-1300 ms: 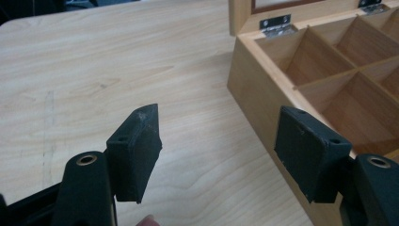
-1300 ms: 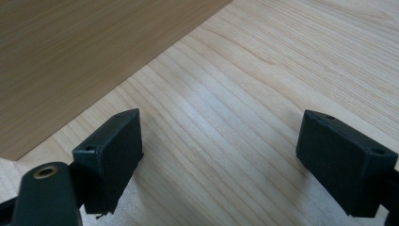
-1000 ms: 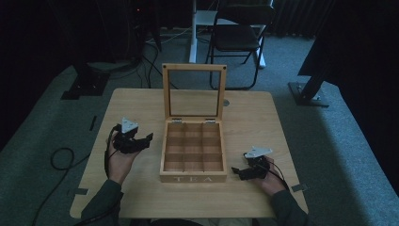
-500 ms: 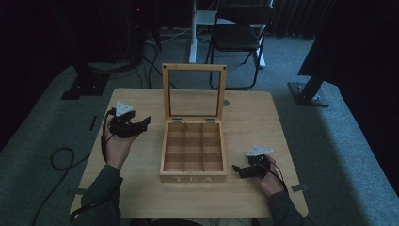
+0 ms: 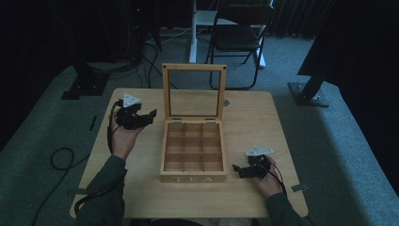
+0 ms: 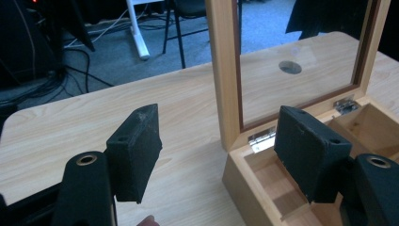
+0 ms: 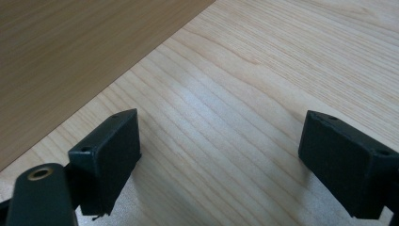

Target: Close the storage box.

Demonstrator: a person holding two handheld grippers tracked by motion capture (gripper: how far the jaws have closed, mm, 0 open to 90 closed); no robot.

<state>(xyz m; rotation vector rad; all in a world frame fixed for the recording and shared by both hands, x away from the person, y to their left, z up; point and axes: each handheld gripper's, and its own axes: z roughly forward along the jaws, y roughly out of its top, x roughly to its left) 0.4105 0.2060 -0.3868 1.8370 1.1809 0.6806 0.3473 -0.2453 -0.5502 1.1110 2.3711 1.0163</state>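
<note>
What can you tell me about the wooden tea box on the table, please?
The tea box is light wood with "TEA" lettered on its front wall. Its lid, a wooden frame around a clear pane, stands upright on two metal hinges at the back edge. Inside, wooden dividers form a three-by-three grid of compartments, all apparently empty. It sits near the middle of the table, front towards the person. Nothing touches it; the open left gripper hovers beside the lid.
</note>
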